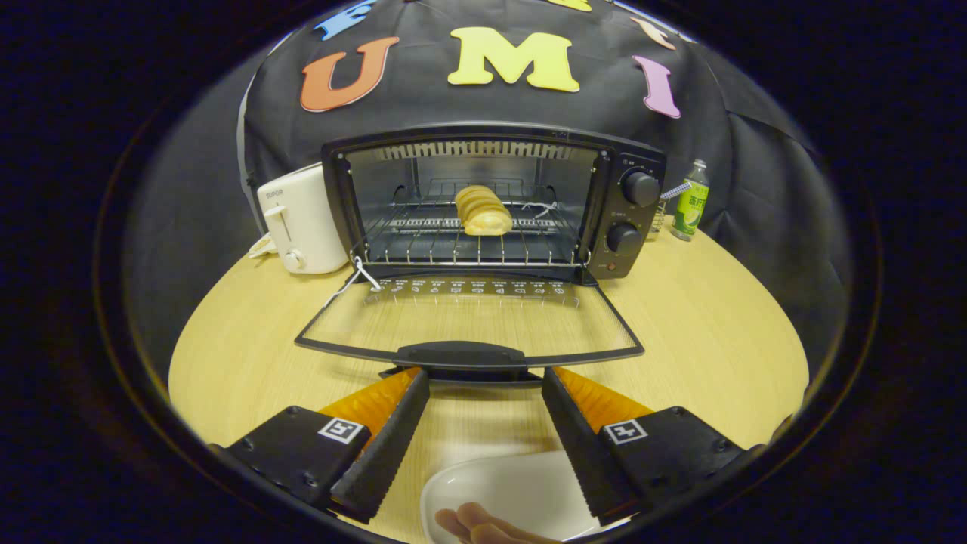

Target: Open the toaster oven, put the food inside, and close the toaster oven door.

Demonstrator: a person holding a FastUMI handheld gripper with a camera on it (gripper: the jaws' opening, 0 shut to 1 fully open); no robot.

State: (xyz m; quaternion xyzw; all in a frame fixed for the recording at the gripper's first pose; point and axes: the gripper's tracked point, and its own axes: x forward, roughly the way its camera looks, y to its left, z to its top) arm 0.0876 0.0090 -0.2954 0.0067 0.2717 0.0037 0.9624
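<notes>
Hand-held gripper point(485, 374), released: the two black serrated fingers point(385, 442) stand wide apart and grip nothing. Their tips lie just short of the door handle point(459, 355); whether they touch its underside cannot be told. The gripper is held low and level over the wooden worktop point(710, 325), pointing straight at the toaster oven point(491, 204) ahead. The oven door point(468, 321) is folded fully down, its glass flat toward the fingers. Beyond the door, the food point(482, 210), a pale yellow bread roll, lies on the wire rack point(468, 242) near the middle of the cavity. Two knobs point(640, 188) occupy the oven's right panel. A white toaster point(298, 219) stands just to the oven's left, a green bottle point(691, 202) to its right. Between and beneath the fingers, a white plate point(506, 491) is partly cut off. At its near edge pale finger-like shapes point(476, 525) show; they are too truncated to identify.
</notes>
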